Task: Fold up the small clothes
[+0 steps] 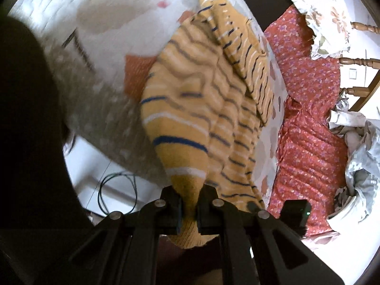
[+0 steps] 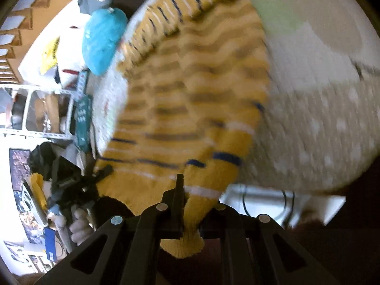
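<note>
both wrists: tools [image 1: 190, 204] angled downward

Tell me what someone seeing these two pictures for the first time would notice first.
The yellow striped garment fills the middle of both views, draped from a white patterned bedcover toward the cameras. Each gripper is shut on a corner of it: the left gripper at the bottom of its view, the right gripper likewise. A red floral quilt lies to the right in the left view.
</note>
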`<state>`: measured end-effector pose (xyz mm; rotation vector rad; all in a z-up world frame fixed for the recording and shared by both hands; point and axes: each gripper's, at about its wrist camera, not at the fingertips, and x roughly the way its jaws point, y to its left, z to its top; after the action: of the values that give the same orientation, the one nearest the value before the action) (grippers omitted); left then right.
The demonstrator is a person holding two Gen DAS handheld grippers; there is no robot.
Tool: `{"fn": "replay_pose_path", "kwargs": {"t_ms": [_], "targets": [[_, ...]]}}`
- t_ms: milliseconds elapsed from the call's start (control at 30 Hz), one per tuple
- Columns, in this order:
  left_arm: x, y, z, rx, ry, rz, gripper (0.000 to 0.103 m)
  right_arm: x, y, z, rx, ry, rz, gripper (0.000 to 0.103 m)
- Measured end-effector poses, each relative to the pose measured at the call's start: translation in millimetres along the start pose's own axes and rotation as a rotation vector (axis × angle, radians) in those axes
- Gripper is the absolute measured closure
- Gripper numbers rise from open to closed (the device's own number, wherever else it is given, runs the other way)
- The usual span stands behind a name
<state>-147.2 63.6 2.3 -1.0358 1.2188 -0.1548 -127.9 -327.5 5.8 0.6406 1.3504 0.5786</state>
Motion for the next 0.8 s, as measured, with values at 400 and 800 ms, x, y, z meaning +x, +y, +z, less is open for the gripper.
{"fn": "replay_pose_path", "kwargs": {"t_ms": [400,800], "targets": [[6.0,-109.8,131.5,0.118,-0.16,-0.006,0.095,-30.0,61.3,139.0,-0.087,-0.221,-0.047,0.094],[98.1,-129.7,247.4,0.065,-0.129,0.102,0.089,23.5,32.4,270.0,0.035,-0.249,-0.165,0.093]]}}
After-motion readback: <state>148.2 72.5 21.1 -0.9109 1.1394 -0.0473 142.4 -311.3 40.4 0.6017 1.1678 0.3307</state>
